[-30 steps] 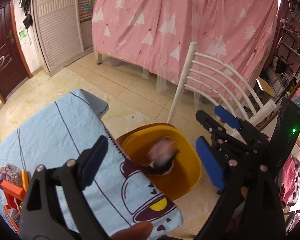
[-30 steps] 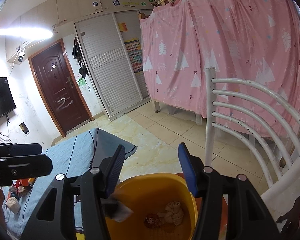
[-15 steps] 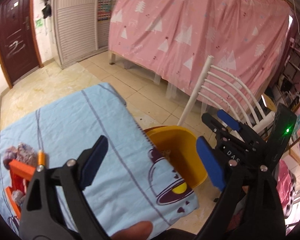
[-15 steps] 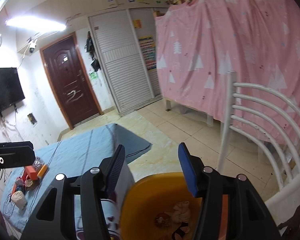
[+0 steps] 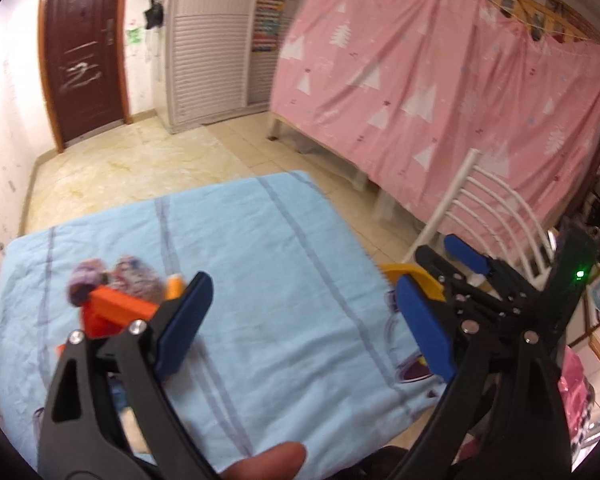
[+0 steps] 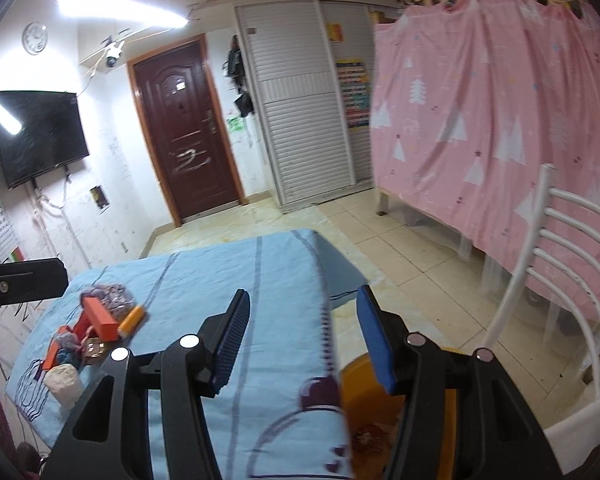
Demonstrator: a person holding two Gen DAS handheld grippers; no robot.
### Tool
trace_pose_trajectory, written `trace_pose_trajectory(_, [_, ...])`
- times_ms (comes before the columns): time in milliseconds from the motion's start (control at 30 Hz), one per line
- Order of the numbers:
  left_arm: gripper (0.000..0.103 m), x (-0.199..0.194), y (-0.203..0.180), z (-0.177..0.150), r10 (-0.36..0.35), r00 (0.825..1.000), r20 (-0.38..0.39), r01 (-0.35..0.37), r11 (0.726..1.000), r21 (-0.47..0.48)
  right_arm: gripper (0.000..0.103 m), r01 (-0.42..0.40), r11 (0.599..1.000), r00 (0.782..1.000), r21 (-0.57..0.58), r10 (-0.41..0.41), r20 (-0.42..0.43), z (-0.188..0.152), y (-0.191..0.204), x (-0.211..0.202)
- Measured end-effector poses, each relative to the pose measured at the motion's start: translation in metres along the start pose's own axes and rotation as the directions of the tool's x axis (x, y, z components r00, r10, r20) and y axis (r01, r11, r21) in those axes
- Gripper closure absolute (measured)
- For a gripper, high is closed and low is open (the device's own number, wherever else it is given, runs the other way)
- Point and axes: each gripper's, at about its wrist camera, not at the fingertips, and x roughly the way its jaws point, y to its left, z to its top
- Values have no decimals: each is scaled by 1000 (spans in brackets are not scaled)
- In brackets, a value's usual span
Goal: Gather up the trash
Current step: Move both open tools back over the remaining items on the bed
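Left wrist view: the left gripper (image 5: 304, 320) is angled down over the blue cloth (image 5: 260, 272), jaws spread wide with nothing between the pads. A fingertip (image 5: 266, 460) shows at the bottom edge. The right gripper (image 5: 466, 258) sits to the right, at the cloth's edge above the yellow bin (image 5: 410, 274), in front of the white chair (image 5: 496, 216). Right wrist view: the right gripper (image 6: 302, 338) points down more shallowly, straddling the cloth edge and bin (image 6: 358, 396); jaws stand parted and empty. Trash (image 6: 370, 438) lies in the bin. More trash (image 6: 96, 322) is clustered at the cloth's far left: an orange box, an orange spool, crumpled wrappers and a white wad, well apart from both grippers.
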Motion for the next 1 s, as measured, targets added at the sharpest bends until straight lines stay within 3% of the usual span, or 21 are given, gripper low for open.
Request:
trace_pose_trajectory(233, [12,-13,43,-12,83,996,7,-83,996,-40,52,-67,996,997,-58,64,-48,-2,45,19])
trace_pose_trajectory(600, [12,-29,112,-29,232,973,-11,-232,968,-94,42,-187,968,974,-168,160,-161,-22,126,46])
trace_pose_trajectory(1000, [12,-38,173,-62,264,962,-66,-271,949,-163,41,-288,934,940,-213,234,-248,-33,178,60])
